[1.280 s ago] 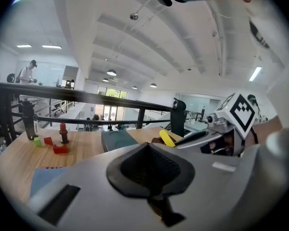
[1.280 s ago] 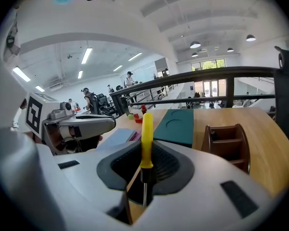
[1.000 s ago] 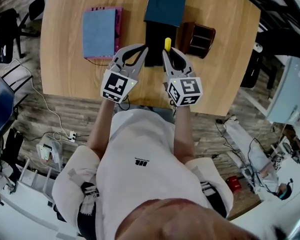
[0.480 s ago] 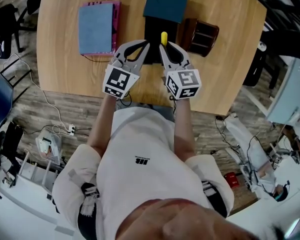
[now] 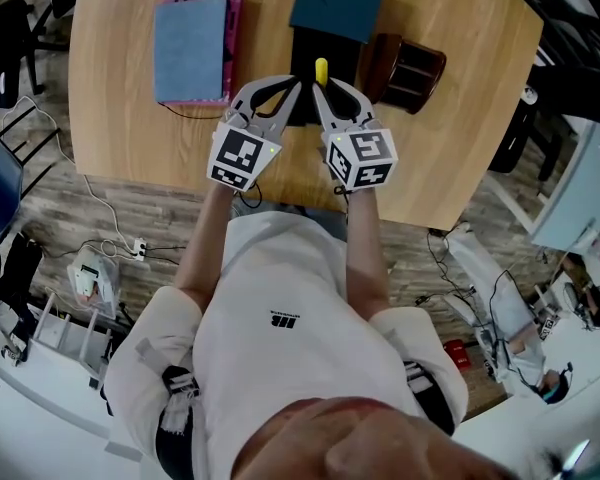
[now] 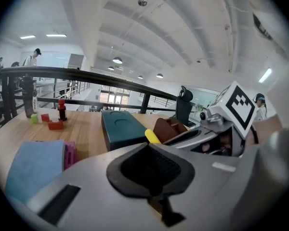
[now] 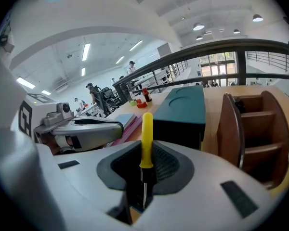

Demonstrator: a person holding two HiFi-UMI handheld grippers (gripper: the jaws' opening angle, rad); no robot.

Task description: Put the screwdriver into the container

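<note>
Head view: I stand at a pale wooden surface (image 5: 130, 138) with both tongs held side by side out in front of me, their marker cubes toward my chest. My right tongs (image 5: 325, 93) are clamped on the screwdriver (image 5: 321, 71), whose yellow handle sticks out past the fingertips and shows against the dark near side of a teal-topped box (image 5: 340, 3). My left tongs (image 5: 292, 86) sit just beside the right pair, tip close to tip, with their pads drawn together and nothing between them. The brown wooden container (image 5: 408, 68) stands on the surface just to the right of the box, apart from the screwdriver, its open compartments facing the surface edge. A blue-covered pad (image 5: 190, 48) lying on a pink item rests well to the left. Right gripper view: the pads grip the screwdriver at its black collar, handle upright, thin metal shaft running down between them; the container stands at right, its shelves visible. Left gripper view: the black pads meet, and the yellow handle tip shows just beyond them.
</note>
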